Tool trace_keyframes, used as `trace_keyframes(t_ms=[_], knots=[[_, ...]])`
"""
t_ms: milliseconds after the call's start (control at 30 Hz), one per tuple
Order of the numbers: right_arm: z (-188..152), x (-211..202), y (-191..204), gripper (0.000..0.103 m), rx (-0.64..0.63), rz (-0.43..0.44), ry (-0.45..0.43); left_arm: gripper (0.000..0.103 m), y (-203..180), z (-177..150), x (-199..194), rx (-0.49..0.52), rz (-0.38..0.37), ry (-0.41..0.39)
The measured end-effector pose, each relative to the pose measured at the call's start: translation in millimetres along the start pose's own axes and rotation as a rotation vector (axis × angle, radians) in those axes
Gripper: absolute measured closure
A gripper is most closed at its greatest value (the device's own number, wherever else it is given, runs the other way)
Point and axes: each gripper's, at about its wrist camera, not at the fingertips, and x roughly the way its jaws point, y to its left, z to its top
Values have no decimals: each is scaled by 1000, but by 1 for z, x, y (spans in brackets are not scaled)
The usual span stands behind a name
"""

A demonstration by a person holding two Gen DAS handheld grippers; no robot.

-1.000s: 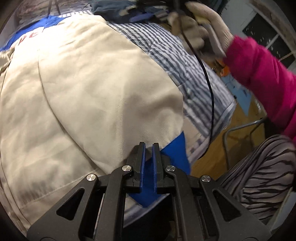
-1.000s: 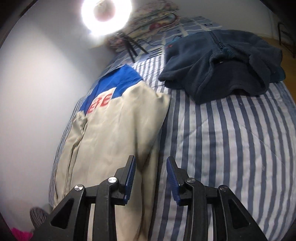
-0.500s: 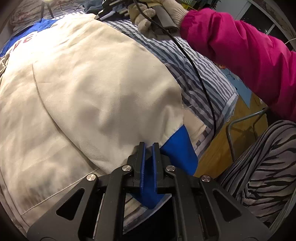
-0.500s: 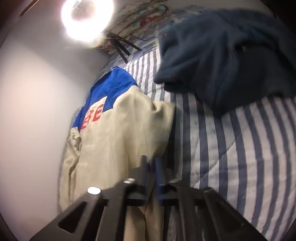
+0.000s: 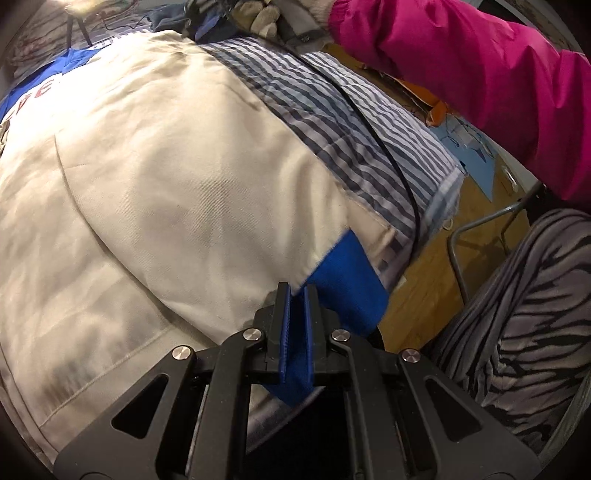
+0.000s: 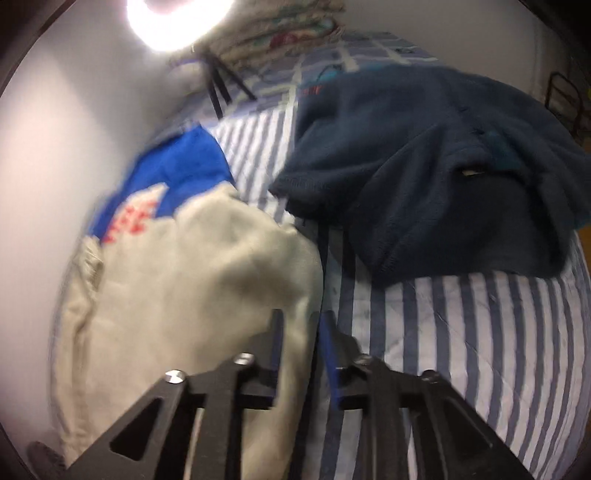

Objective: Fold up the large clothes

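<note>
A cream jacket with blue trim and red letters lies on the striped bed. My left gripper is shut on its blue cuff near the bed's edge. In the right wrist view the same cream jacket is bunched and lifted at its edge. My right gripper is shut on that cream edge. The frame is blurred by motion. The right hand in a pink sleeve reaches across the far side in the left wrist view.
A dark navy fleece lies crumpled on the striped bedspread to the right. A ring light on a tripod stands by the wall at the bed's head. A black cable crosses the bed. The wooden floor and a metal chair frame lie beyond the edge.
My right gripper closed on the jacket's cream edge and has lifted and bunched it. The left gripper stays shut on the blue cuff, which has shifted slightly.
</note>
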Motion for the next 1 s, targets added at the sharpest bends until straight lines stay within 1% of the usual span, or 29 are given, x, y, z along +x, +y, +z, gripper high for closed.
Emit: trace_keyframes(t_ms=[67,167,233,300,367,433,533,600,667,733,800,867,900,933,1000], knots=[[-9,-31,1,76,4,23,-29,100,-2,-4,-7,2,-17,-2],[-29,-76,4,73,-7,58,-53,100,0,-8,-31,-33,-24,-75],[-51,-108,9,72,-24,82,-64,100,6,-9,-48,-65,-26,-120],[-74,-130,14,69,-34,94,-64,100,12,-11,-61,-100,-30,-155],[-104,-148,18,67,-36,111,-44,100,18,-12,-66,-129,-26,-167],[-133,-159,20,63,-34,120,-16,100,23,-12,-62,-154,-23,-169],[-174,-158,26,56,-33,112,55,100,25,-10,-49,-174,-16,-173],[-198,-147,28,48,-30,100,107,100,26,-6,-35,-198,-42,-161],[-214,-135,25,47,-4,100,148,100,27,-2,-23,-223,-58,-158],[-225,-121,18,46,49,119,174,100,26,1,-8,-250,-73,-147],[-234,-107,13,45,85,136,194,100,24,2,11,-247,-62,-103],[-241,-97,8,44,113,154,205,100,25,3,10,-250,-60,-105],[-245,-91,6,44,136,181,214,100,26,6,7,-248,-66,-96],[-251,-90,5,44,150,206,217,100,27,7,0,-250,-72,-105],[-258,-84,9,44,147,245,241,100,32,14,-27,-252,-22,-200]])
